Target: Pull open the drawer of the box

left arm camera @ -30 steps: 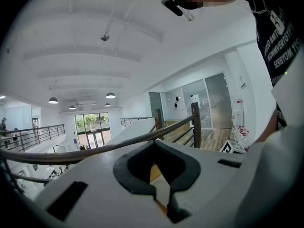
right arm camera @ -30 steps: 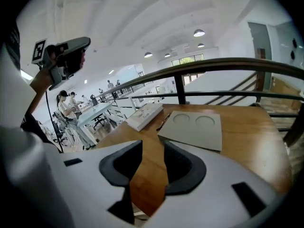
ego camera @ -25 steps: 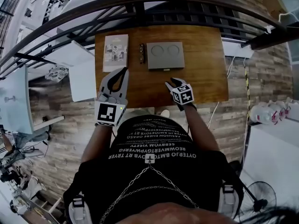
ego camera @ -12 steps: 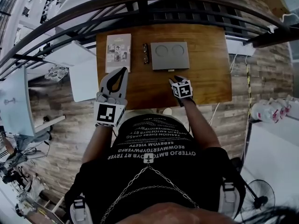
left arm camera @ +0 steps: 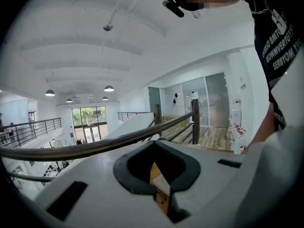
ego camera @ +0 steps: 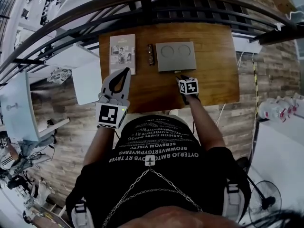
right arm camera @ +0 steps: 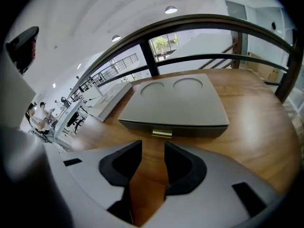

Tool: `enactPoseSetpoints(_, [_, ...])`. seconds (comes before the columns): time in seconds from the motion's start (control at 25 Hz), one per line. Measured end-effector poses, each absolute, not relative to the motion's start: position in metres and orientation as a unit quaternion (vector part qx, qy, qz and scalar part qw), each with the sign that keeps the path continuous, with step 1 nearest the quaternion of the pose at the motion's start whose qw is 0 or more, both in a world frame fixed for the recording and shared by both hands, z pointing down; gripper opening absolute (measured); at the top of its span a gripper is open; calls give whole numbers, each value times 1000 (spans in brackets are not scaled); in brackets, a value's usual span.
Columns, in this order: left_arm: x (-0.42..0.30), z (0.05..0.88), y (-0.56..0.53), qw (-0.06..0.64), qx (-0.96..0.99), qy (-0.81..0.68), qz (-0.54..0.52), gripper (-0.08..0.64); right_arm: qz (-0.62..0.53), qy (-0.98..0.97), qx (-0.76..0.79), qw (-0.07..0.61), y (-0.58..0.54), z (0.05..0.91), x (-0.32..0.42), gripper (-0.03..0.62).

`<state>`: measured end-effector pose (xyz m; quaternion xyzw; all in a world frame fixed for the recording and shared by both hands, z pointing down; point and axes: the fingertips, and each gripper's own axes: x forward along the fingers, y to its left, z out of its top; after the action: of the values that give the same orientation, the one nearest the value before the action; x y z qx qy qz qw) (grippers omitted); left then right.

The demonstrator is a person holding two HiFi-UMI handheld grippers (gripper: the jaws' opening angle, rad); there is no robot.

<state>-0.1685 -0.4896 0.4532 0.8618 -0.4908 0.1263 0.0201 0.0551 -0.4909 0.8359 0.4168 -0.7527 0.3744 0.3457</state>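
Head view places the box [ego camera: 175, 56] on the far half of the table [ego camera: 211, 87], with a booklet [ego camera: 122, 53] well to its left. The right gripper [ego camera: 181, 77] is held just short of the box's near face and is tilted downward. In the right gripper view the jaws of that gripper [right arm camera: 153, 144] are seen apart, with only bare wood between them. The small brass handle [right arm camera: 162, 133] is lined up just beyond the gap, not yet touched. The drawer [right arm camera: 194, 128] is judged fully closed, since its dark front sits flush under the lid. The left gripper [ego camera: 125, 71] is held over the near left of the table, away from the box. Its tips [left arm camera: 154, 144] are together and nothing is gripped (it looks idle). The step in hand is taken to be the approach to the handle. Next, the open jaws would need to be eased forward until the handle lies between the pads. They would then be closed on it and drawn straight back toward the person. The box may slide, so it might have to be steadied.
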Motion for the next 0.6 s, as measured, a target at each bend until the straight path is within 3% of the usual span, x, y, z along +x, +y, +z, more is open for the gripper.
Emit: enactPoseSetpoints(0.6, [-176,446,-494,30,868,-477,136,5,380,-712,461,369,-510,860,61,201])
